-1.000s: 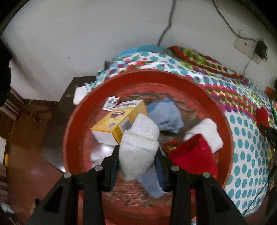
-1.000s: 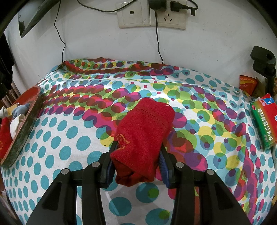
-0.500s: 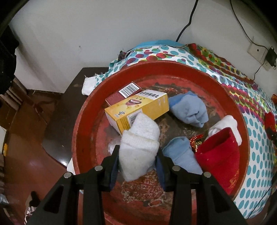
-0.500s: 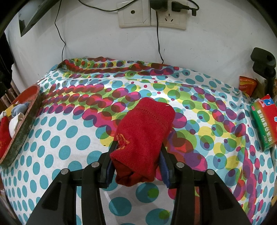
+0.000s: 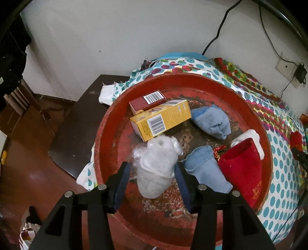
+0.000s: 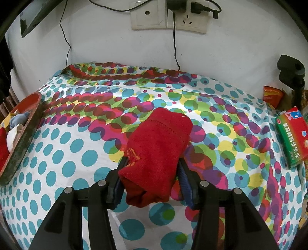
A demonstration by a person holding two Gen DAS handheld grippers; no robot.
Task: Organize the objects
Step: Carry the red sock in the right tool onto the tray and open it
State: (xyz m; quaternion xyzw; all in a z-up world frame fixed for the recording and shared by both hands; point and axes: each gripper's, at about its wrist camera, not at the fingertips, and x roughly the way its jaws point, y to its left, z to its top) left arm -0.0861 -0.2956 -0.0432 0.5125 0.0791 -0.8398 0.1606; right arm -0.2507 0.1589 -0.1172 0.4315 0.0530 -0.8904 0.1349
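A: White sock (image 5: 156,169), blurred, sits between the left gripper (image 5: 153,178) pads inside the red tray (image 5: 192,82). A second ago the pads pinched it tight; now the jaws are opening, with a gap on each side of it.

B: And the view over the tray?

A: It has shifted. A dark red box (image 5: 147,101) that was half hidden behind the yellow box (image 5: 161,122) now shows fully, and both lie at the tray's far left. A blue sock (image 5: 211,122) lies far right of centre, and a second blue sock (image 5: 206,173) just beside the right pad. Next to that stands a red sock (image 5: 242,169), with a white piece (image 5: 254,138) behind it.

B: The other hand?

A: The right gripper (image 6: 152,177) has kept its place. A red cloth (image 6: 157,153) sits between its pads above the spotted cover (image 6: 77,153). Those jaws are opening slightly, yet the pads look as if they touch the cloth on both sides.

B: The surroundings?

A: The counter wears that dotted cover, teal spots near, pink and green farther off. The tray rests on its left end, its rim (image 6: 25,134) worn and dark. A green box (image 6: 290,138) lies at the right edge. Behind is a white wall with sockets (image 6: 167,17) and cables. Beyond the tray are a dark side table (image 5: 77,125) and a brown floor (image 5: 28,182).
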